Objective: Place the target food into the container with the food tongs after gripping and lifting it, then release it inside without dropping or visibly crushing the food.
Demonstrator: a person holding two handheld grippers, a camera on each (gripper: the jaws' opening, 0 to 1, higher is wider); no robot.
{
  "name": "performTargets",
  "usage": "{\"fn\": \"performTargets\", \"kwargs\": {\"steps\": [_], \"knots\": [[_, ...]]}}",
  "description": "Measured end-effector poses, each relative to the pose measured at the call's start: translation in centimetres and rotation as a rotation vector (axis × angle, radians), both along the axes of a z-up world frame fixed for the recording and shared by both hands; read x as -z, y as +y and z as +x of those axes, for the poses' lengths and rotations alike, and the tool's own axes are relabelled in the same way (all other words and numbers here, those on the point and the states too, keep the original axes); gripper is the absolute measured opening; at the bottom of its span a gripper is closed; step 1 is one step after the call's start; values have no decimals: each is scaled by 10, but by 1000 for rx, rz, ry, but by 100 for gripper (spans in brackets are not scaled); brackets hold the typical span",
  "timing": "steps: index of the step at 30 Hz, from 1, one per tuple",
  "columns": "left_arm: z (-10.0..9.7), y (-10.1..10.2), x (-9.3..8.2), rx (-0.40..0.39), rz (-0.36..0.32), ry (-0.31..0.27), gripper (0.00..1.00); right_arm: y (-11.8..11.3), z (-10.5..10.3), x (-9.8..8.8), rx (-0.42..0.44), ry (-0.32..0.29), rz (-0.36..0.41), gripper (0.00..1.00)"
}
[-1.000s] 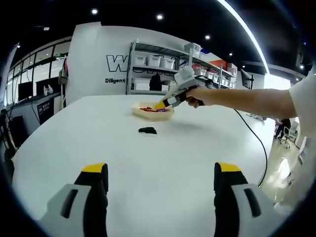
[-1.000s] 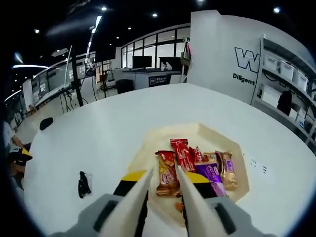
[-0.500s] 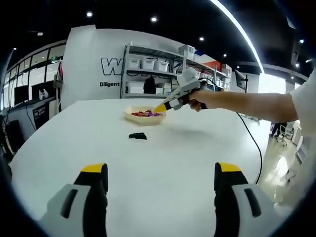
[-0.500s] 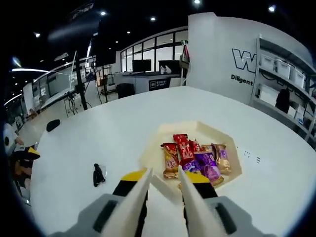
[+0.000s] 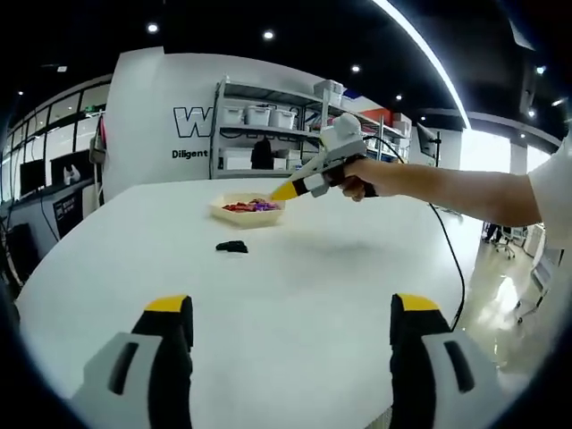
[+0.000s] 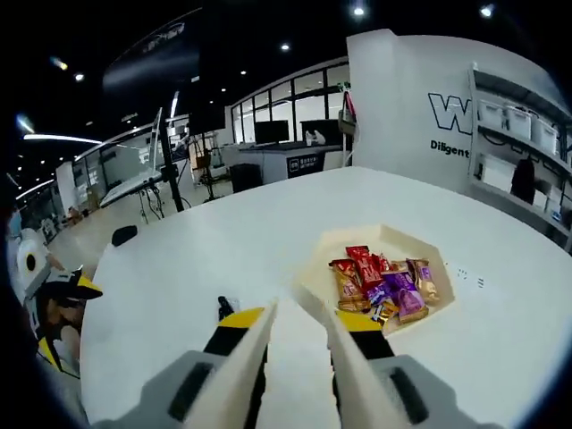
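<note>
A shallow cream tray [image 6: 332,243] on the white table holds several wrapped snack bars [image 6: 380,279] in red, purple and gold. My right gripper [image 6: 299,319] is shut on cream food tongs [image 6: 259,344]. Their two blades point towards the tray's near edge, slightly apart, with nothing between them. In the left gripper view the tray [image 5: 234,214] lies far across the table. A hand holds the right gripper [image 5: 288,189] in the air just right of it and above it. My left gripper [image 5: 290,308] stands open over bare table with nothing in it.
A small black object [image 5: 231,247] lies on the table short of the tray, and is partly hidden by my left jaw in the right gripper view [image 6: 223,307]. A cable [image 5: 456,268] trails off the table's right edge. Shelving [image 5: 268,125] stands behind.
The right gripper has drawn back from the tray, which now looks smaller and farther off; the tongs hold nothing throughout. The left view has shifted a little.
</note>
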State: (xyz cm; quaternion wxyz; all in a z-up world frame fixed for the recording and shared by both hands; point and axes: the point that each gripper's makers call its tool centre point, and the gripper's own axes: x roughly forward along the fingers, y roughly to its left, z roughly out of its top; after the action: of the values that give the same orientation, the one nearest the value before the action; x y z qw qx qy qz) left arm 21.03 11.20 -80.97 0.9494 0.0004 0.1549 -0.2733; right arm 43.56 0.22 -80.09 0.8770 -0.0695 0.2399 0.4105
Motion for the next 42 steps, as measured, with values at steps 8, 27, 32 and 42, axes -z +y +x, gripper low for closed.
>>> {"fn": "performTargets", "kwargs": {"steps": [8, 27, 32, 42], "knots": [[-10, -6, 1, 14, 17, 5, 90, 2, -21, 15, -21, 18, -8, 21], [-27, -16, -2, 35, 31, -4, 90, 5, -55, 33, -40, 37, -2, 21], [-31, -11, -2, 22, 26, -4, 90, 25, -60, 31, -95, 16, -18, 21], [-31, 6, -7, -14, 27, -14, 89, 48, -51, 36, -130, -2, -33, 22]]}}
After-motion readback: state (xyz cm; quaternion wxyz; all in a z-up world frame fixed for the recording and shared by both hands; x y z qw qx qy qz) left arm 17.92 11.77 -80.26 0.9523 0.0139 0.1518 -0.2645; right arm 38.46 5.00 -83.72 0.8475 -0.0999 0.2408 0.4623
